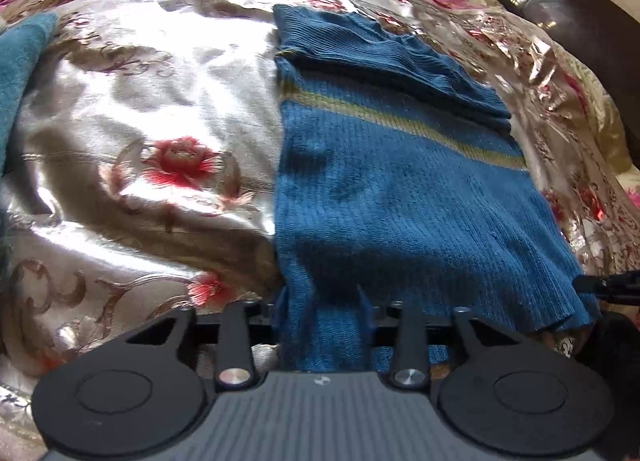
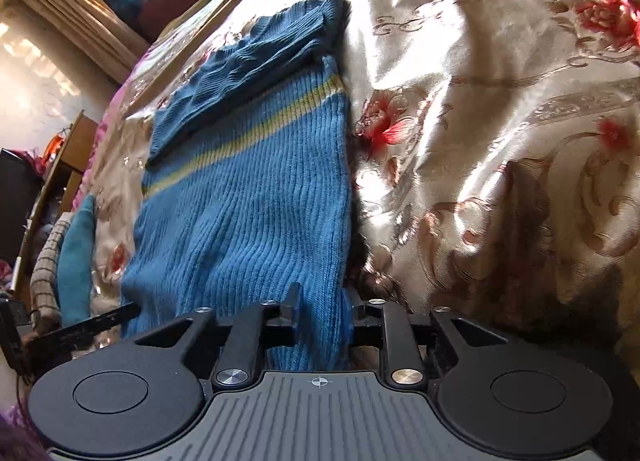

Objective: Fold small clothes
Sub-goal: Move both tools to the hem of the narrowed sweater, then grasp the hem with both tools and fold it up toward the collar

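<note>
Sweater (image 1: 384, 197) hem in both tools; teal cloth (image 2: 76, 257) (R view), plaid beside.

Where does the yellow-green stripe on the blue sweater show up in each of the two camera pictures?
Left wrist view: the stripe runs across the sweater right of centre, sloping down to the right.
Right wrist view: the stripe crosses the sweater left of centre, sloping up to the right.
Shared landmark: the folded sleeve lying just beyond the stripe.
</note>
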Demonstrator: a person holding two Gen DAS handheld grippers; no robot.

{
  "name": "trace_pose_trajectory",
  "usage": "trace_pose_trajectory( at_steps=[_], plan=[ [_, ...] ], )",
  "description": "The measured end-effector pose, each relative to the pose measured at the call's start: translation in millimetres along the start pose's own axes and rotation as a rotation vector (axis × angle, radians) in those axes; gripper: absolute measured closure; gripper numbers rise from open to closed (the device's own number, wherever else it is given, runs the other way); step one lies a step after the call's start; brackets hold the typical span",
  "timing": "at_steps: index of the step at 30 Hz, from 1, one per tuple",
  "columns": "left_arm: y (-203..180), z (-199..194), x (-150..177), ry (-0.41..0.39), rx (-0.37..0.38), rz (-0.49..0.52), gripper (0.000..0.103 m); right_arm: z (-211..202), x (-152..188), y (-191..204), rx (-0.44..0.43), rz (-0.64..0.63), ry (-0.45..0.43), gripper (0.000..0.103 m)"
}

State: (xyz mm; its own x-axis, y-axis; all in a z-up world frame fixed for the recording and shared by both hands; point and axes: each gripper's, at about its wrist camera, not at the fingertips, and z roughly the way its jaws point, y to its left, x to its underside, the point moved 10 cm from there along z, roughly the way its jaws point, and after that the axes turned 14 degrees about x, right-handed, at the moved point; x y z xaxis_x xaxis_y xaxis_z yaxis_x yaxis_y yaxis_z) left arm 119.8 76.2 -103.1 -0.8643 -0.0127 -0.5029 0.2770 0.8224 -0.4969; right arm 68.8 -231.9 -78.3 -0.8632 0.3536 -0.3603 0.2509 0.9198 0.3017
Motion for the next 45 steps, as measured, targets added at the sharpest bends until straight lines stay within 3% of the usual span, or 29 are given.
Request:
trace_pose_trajectory(
  at_steps=[5, 7, 9, 11, 14, 19, 25, 33, 38, 41, 45],
  plan=[
    [-4.1, 0.3, 1.4, -0.002, -0.019, 0.022, 0.058, 6.4, -2.0, 4.3, -0.008, 0.012, 0.010, 0.081],
    [-3.2, -1.4, 1.7, -0.007, -0.016, 0.012, 0.063, 5.9, -1.6, 5.1, -0.015, 0.014, 0.008, 0.080],
    [-2.2, -2.2, 1.9, -0.004, -0.005, -0.001, 0.077, 4.8, -0.9, 4.6, -0.028, 0.025, 0.011, 0.084],
    [-2.2, -2.6, 1.5, -0.007, 0.026, -0.030, 0.084, 3.9, 0.0, 4.7, -0.049, 0.042, 0.012, 0.091],
    [-0.5, -5.9, 0.1, -0.027, 0.054, -0.067, 0.088, -0.3, 0.7, 6.0, -0.104, 0.078, 0.008, 0.095],
    [-0.4, -15.0, -8.6, -0.082, 0.156, -0.173, 0.089, -14.4, -8.3, 9.6, -0.242, 0.177, -0.028, 0.096],
    [-6.7, -35.5, -42.8, -0.205, 0.313, -0.286, 0.089, -37.3, -37.0, 12.1, -0.387, 0.314, -0.103, 0.096],
    [-23.4, -38.6, -112.9, -0.304, 0.466, -0.296, 0.090, -40.1, -95.7, 36.1, -0.517, 0.369, -0.161, 0.096],
    [-20.1, -36.1, -135.1, -0.293, 0.391, -0.204, 0.090, -26.5, -126.8, 44.2, -0.508, 0.365, -0.177, 0.096],
    [-17.5, -36.3, -117.2, -0.224, 0.275, -0.097, 0.090, -16.9, -119.5, 42.8, -0.473, 0.346, -0.149, 0.096],
    [-15.3, -37.4, -73.6, -0.092, 0.185, -0.003, 0.089, -7.4, -97.9, 29.6, -0.437, 0.373, -0.108, 0.096]
  ],
)
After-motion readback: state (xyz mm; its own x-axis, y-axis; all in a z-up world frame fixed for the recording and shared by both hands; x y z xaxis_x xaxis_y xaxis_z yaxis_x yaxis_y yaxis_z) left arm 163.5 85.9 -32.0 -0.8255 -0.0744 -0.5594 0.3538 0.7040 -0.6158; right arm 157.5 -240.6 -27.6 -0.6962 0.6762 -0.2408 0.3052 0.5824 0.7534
